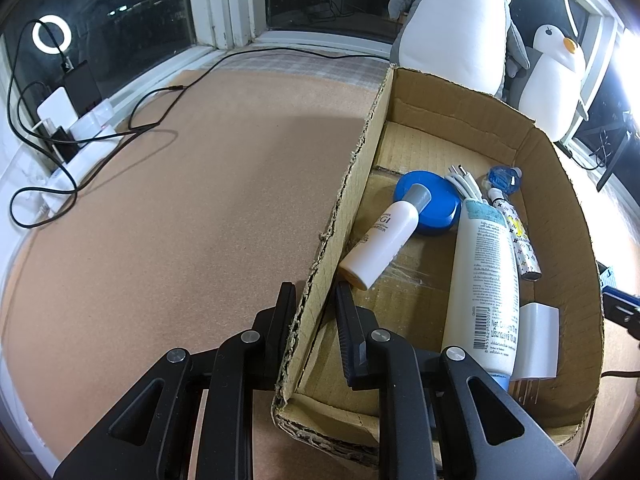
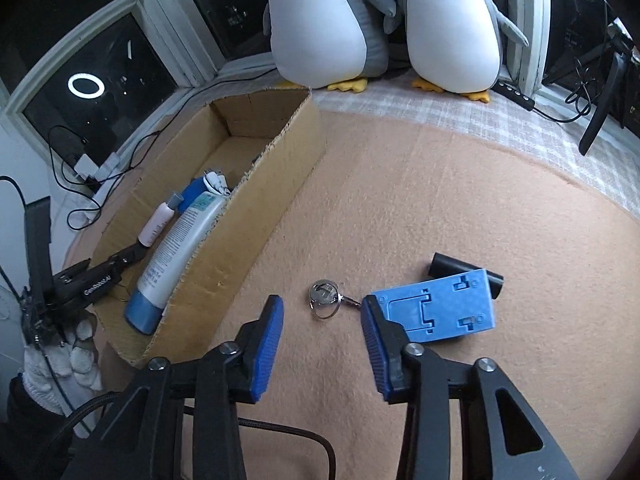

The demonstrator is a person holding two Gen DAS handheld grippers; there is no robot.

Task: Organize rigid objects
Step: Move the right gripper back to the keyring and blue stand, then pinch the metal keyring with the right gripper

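My left fingers [image 1: 314, 304] are clamped on the near wall of the brown cardboard box [image 1: 576, 216], steadying it. My right fingers [image 2: 322, 320] stand apart, empty, with the small silver key ring [image 2: 325, 298] just ahead between them on the peach felt surface [image 2: 400, 200]. I judge the pickup comes next: lower, close, carry it boxward.

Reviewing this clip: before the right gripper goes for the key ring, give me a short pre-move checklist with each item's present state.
1. Left gripper clamped on the cardboard box wall: ok.
2. Right gripper empty, pads clear of everything: ok.
3. Key ring lies between the right gripper's fingers: ok.
4. Key ring free of the blue stand: cannot tell; its clip reaches the stand's edge.
5. Room in the box beside the lotion bottle: ok, bare floor at the far end.
6. Black cylinder clear of the approach: ok, behind the stand.
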